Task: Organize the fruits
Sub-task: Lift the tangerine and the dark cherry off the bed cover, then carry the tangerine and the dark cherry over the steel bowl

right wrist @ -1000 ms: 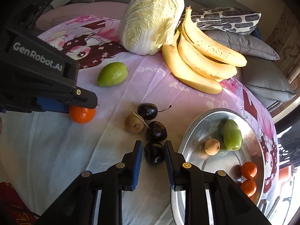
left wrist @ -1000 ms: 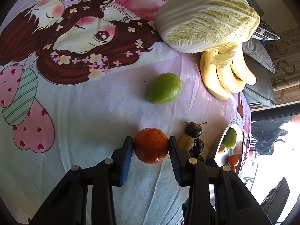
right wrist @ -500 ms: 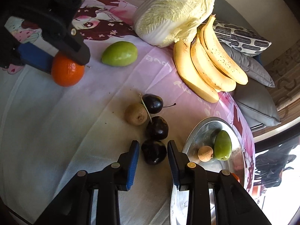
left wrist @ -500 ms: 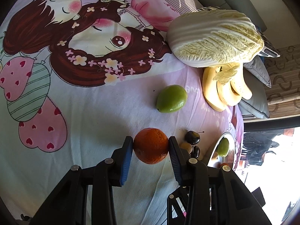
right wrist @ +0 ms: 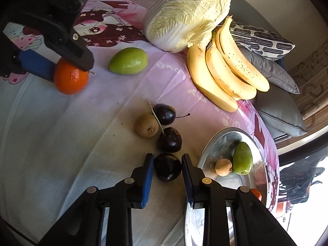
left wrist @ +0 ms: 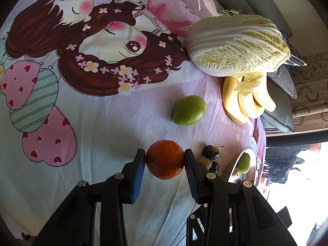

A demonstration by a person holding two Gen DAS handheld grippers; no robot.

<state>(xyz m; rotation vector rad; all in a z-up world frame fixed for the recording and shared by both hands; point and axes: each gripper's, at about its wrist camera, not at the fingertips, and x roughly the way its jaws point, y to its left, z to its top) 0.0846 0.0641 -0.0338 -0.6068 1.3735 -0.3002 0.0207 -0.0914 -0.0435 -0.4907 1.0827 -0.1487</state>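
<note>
The right gripper (right wrist: 167,167), jaws just narrowed, pinches the nearest dark cherry (right wrist: 167,166); the metal tray (right wrist: 217,141) lies just right (left gripper (left wrist: 165,160) clamps the orange (left wrist: 165,158)).

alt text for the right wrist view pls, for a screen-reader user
The right gripper has just closed on a dark cherry lying on a printed cloth beside a metal tray holding a green fruit and a longan. Farther off, the left gripper holds an orange; bananas and a cabbage lie behind.
</note>
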